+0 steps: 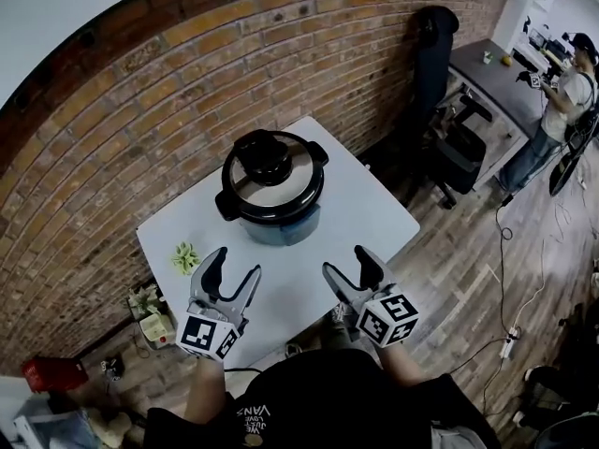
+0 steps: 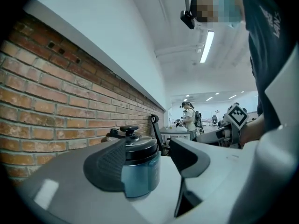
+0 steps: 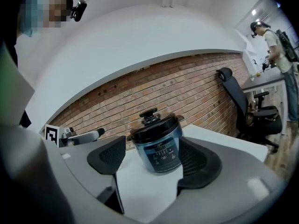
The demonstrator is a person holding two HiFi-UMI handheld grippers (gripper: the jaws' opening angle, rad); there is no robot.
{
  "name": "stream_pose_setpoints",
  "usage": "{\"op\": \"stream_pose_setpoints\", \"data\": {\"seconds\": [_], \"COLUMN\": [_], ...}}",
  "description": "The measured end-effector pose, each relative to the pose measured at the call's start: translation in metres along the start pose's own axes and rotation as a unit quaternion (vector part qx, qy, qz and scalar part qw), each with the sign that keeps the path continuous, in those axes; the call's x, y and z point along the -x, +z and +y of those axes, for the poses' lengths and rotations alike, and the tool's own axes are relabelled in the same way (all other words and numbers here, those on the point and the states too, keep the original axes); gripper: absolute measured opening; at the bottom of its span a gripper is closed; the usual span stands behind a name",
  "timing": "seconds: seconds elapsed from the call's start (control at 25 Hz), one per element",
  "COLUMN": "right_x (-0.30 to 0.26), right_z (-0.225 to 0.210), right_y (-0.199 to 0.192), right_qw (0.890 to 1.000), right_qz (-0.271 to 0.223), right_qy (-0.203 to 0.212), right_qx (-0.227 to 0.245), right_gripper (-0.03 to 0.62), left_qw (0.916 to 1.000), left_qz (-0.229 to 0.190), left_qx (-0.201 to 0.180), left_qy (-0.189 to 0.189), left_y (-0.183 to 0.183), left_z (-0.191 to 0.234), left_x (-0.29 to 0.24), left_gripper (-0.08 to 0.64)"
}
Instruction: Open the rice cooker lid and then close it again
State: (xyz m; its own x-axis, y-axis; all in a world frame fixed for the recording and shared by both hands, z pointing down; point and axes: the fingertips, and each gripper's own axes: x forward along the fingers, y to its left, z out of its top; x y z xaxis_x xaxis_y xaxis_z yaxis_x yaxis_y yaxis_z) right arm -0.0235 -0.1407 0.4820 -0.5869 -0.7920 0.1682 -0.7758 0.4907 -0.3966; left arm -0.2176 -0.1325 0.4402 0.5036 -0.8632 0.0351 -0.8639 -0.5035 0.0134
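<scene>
One rice cooker [image 1: 281, 224], lid [image 1: 271, 168] down, is sitting on the white surface [image 1: 374, 215]. Left claw [image 1: 234, 265] and right claw [image 1: 346, 262] are hovering before the rice cooker, both gaping wide, empty.

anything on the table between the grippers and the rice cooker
Nothing visible. Bare table separates the left gripper and right gripper from the rice cooker; a small green plant sits off to the left.

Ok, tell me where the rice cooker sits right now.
In the head view the rice cooker stands on the far half of the white table, by the brick wall, beyond the left gripper and right gripper, untouched.
</scene>
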Motion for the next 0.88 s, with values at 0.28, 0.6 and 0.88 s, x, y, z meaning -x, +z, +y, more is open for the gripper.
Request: {"op": "stream_pose_setpoints", "data": {"seconds": [0.28,0.6,0.88], "right_x": [-0.048,-0.081,-0.092], "right_z": [-0.034,-0.052,-0.059], "right_y": [0.023,0.033,0.029], "right_qw": [0.997,0.993,0.992], "right_qz": [0.025,0.039,0.045], "right_qy": [0.066,0.109,0.121], "right_qx": [0.009,0.003,-0.008], "right_gripper": [0.345,0.345,0.345], "left_qw": [0.9988,0.9946,0.9880], "left_qz": [0.002,0.012,0.058], "left_qx": [-0.022,-0.103,-0.136], "left_qy": [0.045,0.014,-0.043], "left_y": [0.015,0.043,0.045], "left_z": [0.015,0.032,0.052], "left_x": [-0.055,-0.120,-0.174], "left_gripper": [0.275,0.276,0.276]}}
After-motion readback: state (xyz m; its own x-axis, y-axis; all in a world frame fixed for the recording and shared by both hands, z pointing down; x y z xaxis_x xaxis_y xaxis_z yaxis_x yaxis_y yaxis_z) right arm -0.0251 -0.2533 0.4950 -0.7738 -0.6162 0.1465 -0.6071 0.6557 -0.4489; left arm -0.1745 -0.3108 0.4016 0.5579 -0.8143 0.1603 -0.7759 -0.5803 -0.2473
